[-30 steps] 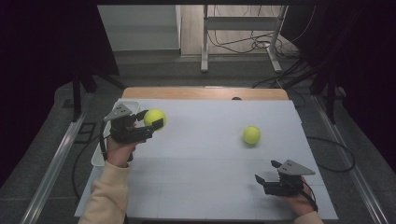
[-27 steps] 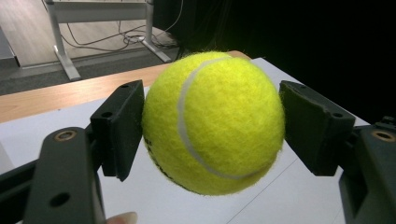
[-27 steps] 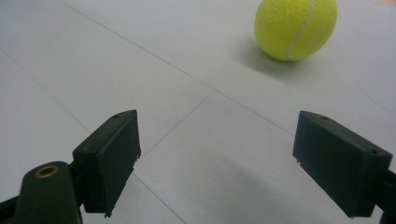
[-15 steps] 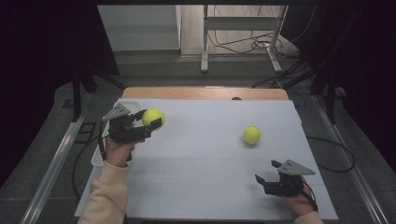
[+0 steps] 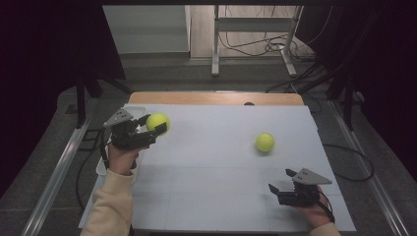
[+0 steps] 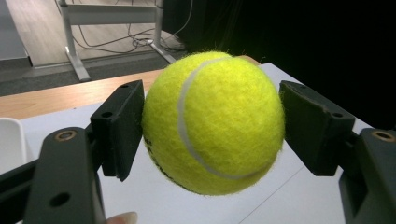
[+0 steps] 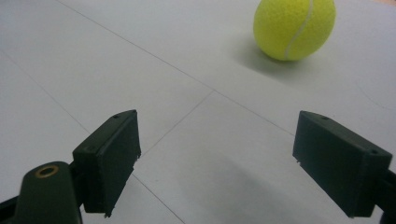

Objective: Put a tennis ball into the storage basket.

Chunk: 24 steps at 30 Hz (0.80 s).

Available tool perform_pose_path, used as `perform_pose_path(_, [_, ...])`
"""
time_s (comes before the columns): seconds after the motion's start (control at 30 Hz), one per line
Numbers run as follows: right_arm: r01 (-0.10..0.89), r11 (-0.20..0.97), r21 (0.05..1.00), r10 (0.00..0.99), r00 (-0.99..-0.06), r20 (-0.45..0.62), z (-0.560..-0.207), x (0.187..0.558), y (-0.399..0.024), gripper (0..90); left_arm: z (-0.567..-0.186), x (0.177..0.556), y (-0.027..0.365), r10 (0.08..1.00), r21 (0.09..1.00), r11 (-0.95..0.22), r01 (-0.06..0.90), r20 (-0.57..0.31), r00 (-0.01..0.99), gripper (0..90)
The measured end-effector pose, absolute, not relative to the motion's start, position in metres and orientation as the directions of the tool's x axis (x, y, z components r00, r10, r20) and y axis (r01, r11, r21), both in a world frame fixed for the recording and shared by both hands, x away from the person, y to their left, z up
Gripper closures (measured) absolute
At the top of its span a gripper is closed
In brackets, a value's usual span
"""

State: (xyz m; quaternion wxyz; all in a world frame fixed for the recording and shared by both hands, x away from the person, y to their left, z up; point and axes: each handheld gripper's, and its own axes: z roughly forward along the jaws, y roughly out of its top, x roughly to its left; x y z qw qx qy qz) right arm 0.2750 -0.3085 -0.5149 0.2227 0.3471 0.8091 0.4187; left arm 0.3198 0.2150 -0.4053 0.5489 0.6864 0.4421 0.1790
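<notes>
A yellow-green tennis ball (image 5: 157, 122) hangs above the left side of the white table sheet (image 5: 221, 167), with my left gripper (image 5: 156, 124) shut on it. In the left gripper view the ball (image 6: 212, 121) sits squeezed between the two black pads (image 6: 119, 126), clear of the surface. A second tennis ball (image 5: 265, 142) rests on the sheet at the right. My right gripper (image 5: 281, 180) stays low at the front right, open, with nothing between its fingers. In the right gripper view (image 7: 224, 158) that second ball (image 7: 294, 28) lies well ahead and to the right.
A white container (image 5: 102, 164) sits off the sheet's left edge beside the left hand. The wooden table edge (image 5: 211, 98) shows at the back. Beyond it stand a metal frame's legs (image 5: 215, 49) and cables on the floor.
</notes>
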Motion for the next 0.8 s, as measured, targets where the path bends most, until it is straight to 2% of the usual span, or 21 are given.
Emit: perform_pose_path(0.8, [0.374, 0.410, 0.832, 0.748, -0.660, -0.071, -0.515, 0.275, -0.309, 15.4, -0.412, 0.324, 0.235, 0.850, 0.906, 0.016, 0.423, -0.235, 0.471, 26.8])
